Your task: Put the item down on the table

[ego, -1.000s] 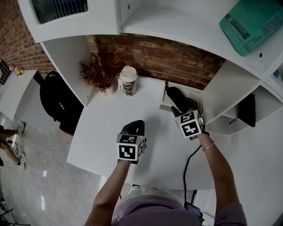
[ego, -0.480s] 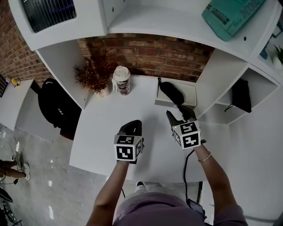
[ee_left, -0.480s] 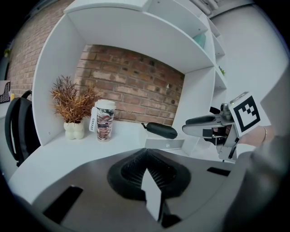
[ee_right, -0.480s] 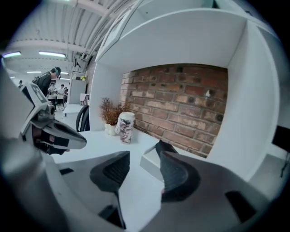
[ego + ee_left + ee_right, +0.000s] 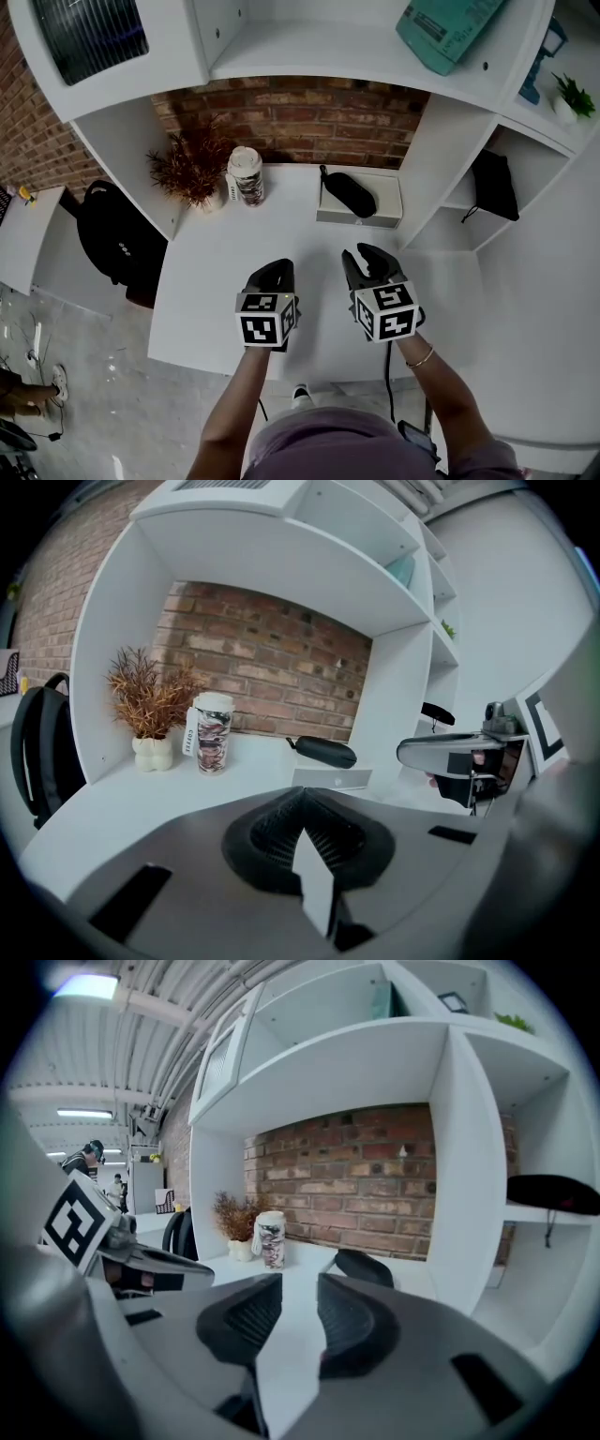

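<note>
Black case [image 5: 349, 194] is lying seemingly placed, upper centre. The empty right claw [image 5: 361, 255], narrowly spread, has just been closing; the left claw [image 5: 277, 268] is sitting pressed together. Likely only parking is remaining.

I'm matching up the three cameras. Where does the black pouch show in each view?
Head view: black pouch lies on the white box, above centre and slightly right.
Left gripper view: pouch just right of centre, on the same box.
Right gripper view: pouch right of centre, below the middle.
Shared landmark: the coffee cup, left of the pouch in every view.
</note>
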Tool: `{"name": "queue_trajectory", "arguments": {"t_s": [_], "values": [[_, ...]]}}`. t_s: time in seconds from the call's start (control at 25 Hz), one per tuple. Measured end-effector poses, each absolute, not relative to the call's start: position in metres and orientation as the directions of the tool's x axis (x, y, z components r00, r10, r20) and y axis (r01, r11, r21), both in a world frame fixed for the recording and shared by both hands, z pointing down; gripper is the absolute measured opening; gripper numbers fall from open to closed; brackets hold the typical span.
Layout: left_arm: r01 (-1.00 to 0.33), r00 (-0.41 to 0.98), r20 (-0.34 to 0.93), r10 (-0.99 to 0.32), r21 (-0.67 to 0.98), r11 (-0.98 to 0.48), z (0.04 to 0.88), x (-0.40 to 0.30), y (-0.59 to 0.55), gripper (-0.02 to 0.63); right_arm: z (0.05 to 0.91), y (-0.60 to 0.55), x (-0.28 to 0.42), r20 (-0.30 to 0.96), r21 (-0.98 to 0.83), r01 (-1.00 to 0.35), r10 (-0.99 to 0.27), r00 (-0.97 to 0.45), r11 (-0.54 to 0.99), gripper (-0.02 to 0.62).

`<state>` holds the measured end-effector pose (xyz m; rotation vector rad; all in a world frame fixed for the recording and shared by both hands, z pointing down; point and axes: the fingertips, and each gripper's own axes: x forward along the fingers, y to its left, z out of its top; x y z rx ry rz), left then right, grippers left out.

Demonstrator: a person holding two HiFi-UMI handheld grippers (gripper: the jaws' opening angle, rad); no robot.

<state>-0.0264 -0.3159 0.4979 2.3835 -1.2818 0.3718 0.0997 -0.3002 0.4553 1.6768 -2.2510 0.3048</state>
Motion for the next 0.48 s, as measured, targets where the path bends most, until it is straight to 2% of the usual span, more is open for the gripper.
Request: {"name": "queue_trajectory", "arguments": {"t_s": [0.48], "values": [[-0.833,0.552,0.393,-0.736,0.209,-0.513,0.489,-0.026,-0.293,0.000,0.455,-0.254,0.098,0.358,-0.086,-0.968,-0.899,-0.250,0.235,0.047]]}}
